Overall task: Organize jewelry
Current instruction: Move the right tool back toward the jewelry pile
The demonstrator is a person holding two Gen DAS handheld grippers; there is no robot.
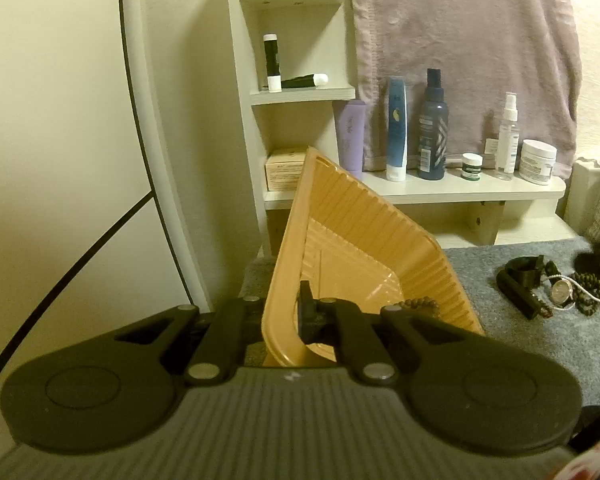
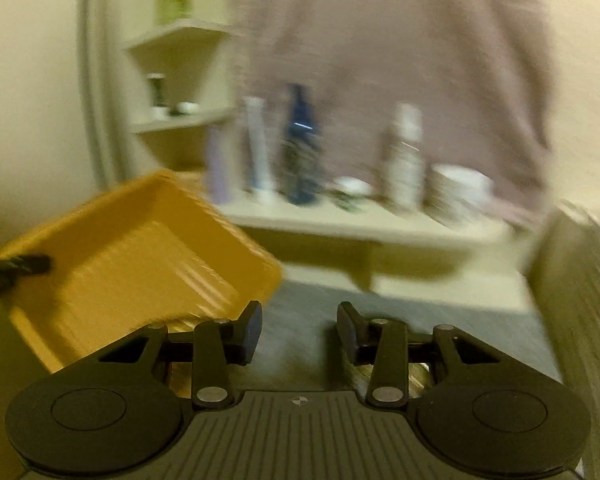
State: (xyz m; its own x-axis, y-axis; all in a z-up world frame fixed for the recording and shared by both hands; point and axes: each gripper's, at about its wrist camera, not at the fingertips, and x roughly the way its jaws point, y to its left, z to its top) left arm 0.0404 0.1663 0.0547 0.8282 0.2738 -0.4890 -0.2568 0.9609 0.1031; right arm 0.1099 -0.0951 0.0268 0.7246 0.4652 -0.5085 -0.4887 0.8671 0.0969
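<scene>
Left gripper point(image 1: 286, 316) pinches the tilted orange tray point(image 1: 340, 240) by its rim — right gripper point(image 2: 298, 330) spread, holding nothing.

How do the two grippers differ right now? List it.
The left gripper is shut on the rim of the orange tray, holding it tilted; the right gripper stands open with nothing between its fingers. The left gripper's view is sharp, the right gripper's view is smeared by motion blur. Both are the same black two-finger tool, over the grey cloth.

Tilted orange tray point(image 1: 364, 240) blocks the left; grey mat point(image 1: 540, 344) beside the jewelry point(image 1: 560, 292) lies open
</scene>
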